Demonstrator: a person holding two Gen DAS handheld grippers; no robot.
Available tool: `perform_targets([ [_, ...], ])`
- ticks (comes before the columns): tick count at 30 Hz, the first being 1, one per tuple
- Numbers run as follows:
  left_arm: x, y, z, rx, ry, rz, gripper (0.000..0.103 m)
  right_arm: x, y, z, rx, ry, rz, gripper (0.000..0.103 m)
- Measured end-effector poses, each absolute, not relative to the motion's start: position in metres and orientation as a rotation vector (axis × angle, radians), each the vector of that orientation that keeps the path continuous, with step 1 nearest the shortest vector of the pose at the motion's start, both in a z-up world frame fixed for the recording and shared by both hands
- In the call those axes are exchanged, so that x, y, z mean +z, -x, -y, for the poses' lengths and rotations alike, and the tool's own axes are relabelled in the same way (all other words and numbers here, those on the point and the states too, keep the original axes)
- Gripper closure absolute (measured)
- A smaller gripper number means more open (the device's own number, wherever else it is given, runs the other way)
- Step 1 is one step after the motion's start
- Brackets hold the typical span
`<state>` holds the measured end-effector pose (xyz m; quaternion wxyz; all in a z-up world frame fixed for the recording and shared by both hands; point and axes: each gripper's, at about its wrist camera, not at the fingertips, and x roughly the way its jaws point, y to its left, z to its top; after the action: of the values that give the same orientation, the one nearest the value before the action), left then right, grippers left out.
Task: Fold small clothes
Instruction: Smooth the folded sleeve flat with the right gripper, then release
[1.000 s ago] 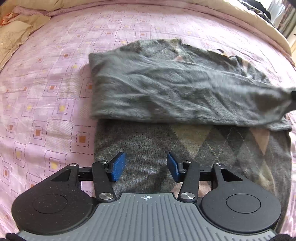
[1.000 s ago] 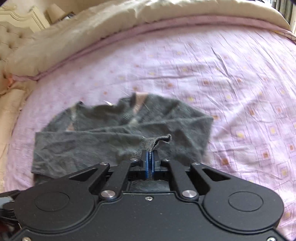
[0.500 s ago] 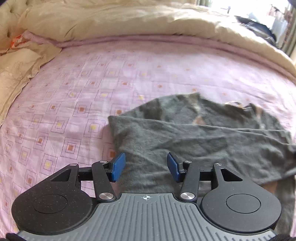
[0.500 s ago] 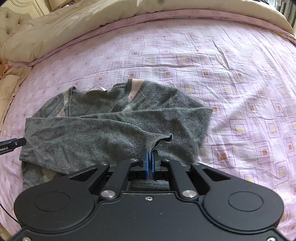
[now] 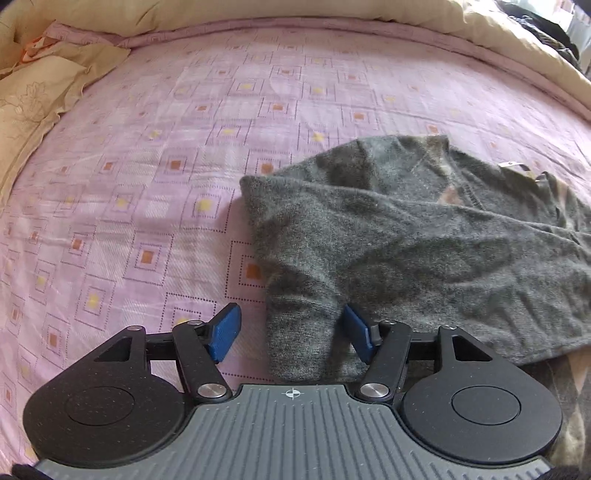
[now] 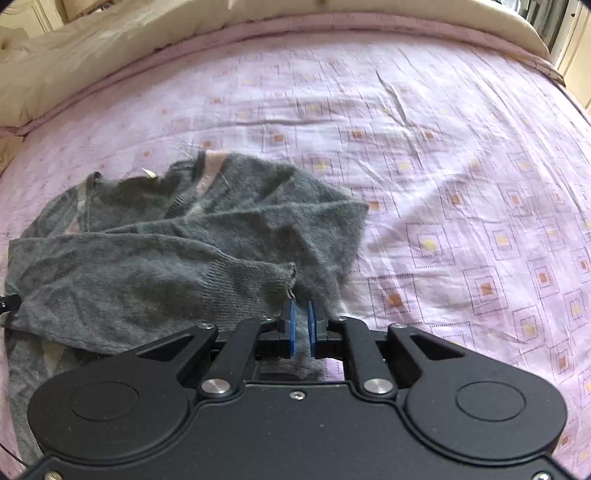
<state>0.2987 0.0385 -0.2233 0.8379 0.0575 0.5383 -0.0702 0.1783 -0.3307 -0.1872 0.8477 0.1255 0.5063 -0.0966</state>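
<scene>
Mid-fold on the grey sweater (image 5: 424, 240) spread over the pink bedsheet (image 5: 184, 147): right gripper (image 6: 301, 325) nearly closed, seemingly pinching knit; left gripper (image 5: 291, 334) wide open astride a raised fold, next needing closure.

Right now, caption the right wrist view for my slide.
Right gripper pinching gray sweater on pink patterned bedsheet, sleeve folded across.

I've got open bed (image 5: 155, 206) left of my left claw (image 5: 291, 334); the sweater (image 5: 424, 251) fills the right, and the duvet (image 5: 258, 14) probably walls off the far edge.
</scene>
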Motion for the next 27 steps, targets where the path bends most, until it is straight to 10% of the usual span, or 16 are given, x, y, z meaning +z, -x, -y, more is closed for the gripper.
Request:
perform_targets([
  [4, -0.195, -0.282, -0.034, -0.210, -0.103, -0.997, 0.043, -0.180, -0.182, 0.298, -0.119, -0.190, -0.979, 0.036],
  [27, -0.239, -0.302, -0.014, -0.285, -0.186, -1.120, 0.009, -0.239, -0.221, 0.266, -0.040, -0.084, -1.136, 0.016],
])
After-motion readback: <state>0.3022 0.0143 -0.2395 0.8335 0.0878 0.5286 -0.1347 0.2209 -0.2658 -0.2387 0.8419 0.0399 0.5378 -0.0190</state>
